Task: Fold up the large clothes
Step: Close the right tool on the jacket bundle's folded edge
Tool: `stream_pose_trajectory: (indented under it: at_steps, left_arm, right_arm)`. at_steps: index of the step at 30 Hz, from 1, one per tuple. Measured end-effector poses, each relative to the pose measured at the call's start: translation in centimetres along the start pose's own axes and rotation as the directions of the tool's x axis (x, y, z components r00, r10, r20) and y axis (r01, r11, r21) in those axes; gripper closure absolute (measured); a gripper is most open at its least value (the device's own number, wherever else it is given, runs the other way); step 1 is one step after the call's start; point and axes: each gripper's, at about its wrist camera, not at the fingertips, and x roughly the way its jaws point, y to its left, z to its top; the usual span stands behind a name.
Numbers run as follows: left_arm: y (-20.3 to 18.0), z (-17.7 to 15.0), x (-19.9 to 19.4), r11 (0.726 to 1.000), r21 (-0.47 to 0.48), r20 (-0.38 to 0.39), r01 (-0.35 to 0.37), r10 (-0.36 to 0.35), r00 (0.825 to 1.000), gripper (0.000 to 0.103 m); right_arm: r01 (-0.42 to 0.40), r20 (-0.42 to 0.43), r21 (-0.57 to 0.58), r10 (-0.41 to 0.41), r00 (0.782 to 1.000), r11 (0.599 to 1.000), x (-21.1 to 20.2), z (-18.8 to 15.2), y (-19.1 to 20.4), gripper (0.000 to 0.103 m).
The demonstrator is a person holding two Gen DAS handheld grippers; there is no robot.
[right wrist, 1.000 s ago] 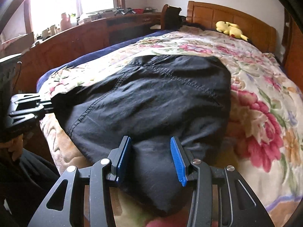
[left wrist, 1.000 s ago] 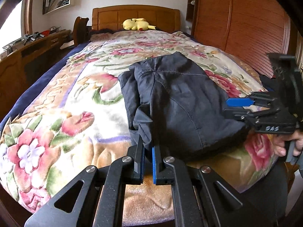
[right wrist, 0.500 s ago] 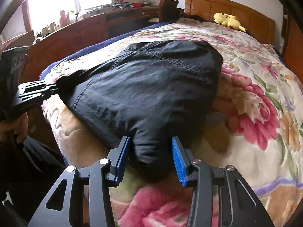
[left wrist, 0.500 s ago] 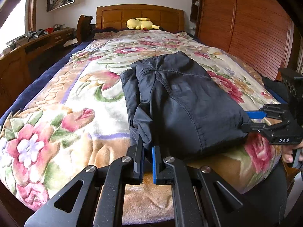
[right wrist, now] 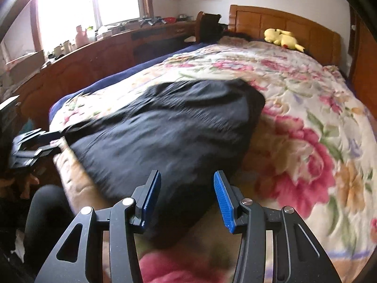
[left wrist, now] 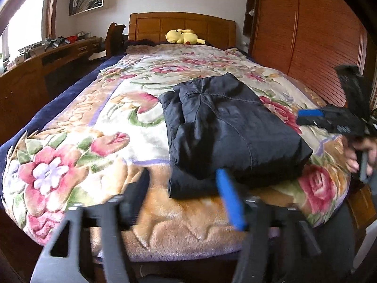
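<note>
Lying folded just beyond both open grippers — dark garment (left wrist: 233,127) on bedspread (left wrist: 99,127).

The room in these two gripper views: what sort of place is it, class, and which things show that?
Most likely a home bedroom: a bed under a floral blanket, a wooden headboard with a yellow plush toy in front of it, and a cluttered wooden desk under the window.

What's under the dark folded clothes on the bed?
The dark folded garment lies on a floral fleece blanket, which shows all around it. The patch directly beneath is covered, so unseen.

Home bedroom: bed (left wrist: 99,127), wooden headboard (left wrist: 181,24)
</note>
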Motion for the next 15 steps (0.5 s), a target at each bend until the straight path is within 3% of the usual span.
stream_pose_trajectory:
  at_steps: [1, 15]
  left_arm:
    - [0.1, 0.0, 0.1, 1.000, -0.004, -0.003, -0.004, 0.004, 1.000, 0.026]
    - [1.8, -0.3, 3.9, 0.999, -0.045, -0.060, -0.013, 0.011, 0.998, 0.025]
  right_arm:
    - [0.007, 0.002, 0.000, -0.007, 1.000, 1.000, 0.5, 0.5, -0.5, 0.054]
    - [0.104, -0.037, 0.043, -0.103, 0.994, 0.994, 13.0, 7.7, -7.4, 0.040]
